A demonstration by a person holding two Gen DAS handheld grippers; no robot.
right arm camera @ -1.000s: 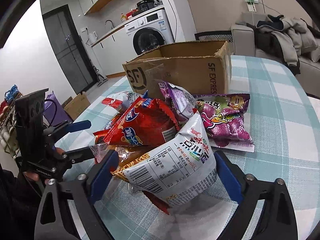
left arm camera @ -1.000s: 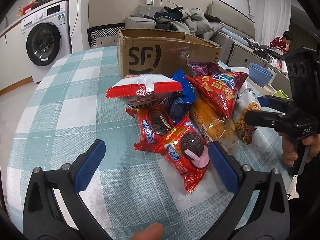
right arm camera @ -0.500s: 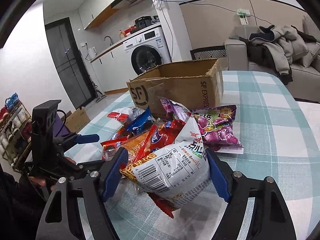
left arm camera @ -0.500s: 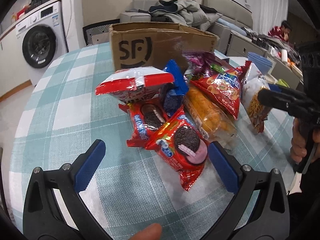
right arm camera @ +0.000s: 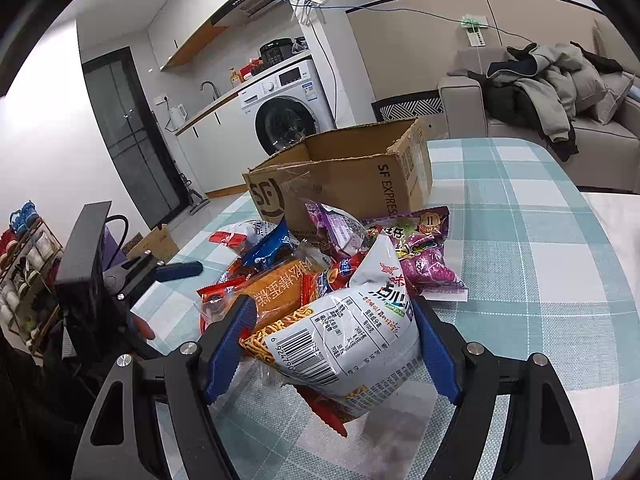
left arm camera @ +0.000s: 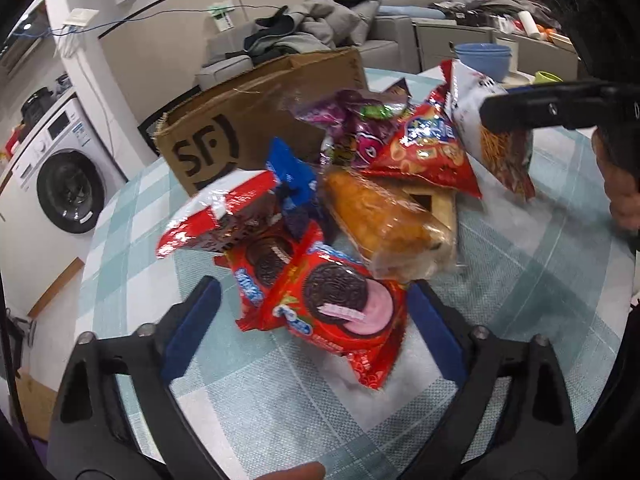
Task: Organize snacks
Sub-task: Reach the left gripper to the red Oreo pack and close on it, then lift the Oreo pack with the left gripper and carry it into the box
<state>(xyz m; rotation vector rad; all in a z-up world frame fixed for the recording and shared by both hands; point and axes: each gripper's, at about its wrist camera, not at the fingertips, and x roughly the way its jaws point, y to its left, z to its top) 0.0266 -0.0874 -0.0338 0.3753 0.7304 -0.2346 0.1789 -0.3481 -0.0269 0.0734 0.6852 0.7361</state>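
The white snack bag (right arm camera: 352, 344) is clamped between the right gripper (right arm camera: 332, 344) fingers. The red cookie packet (left arm camera: 340, 308), on the table (left arm camera: 520, 280), is bracketed by the left gripper (left arm camera: 316, 332), fingers just closing, box (left arm camera: 256, 128) at twelve o'clock.

The left gripper (left arm camera: 312, 320) tilts downward, rolled to one side, and its blue-padded fingers (left arm camera: 192, 332) have just been closing, with a red cookie packet (left arm camera: 340, 308) between them; the right-hand finger lies against the packet's edge, the left one stands apart from it. The right gripper (right arm camera: 332, 344) also slopes downward, its fingers (right arm camera: 230, 344) pressed against both sides of a white snack bag (right arm camera: 348, 344). A hand (left arm camera: 620, 200) grips its handle just beside that bag.
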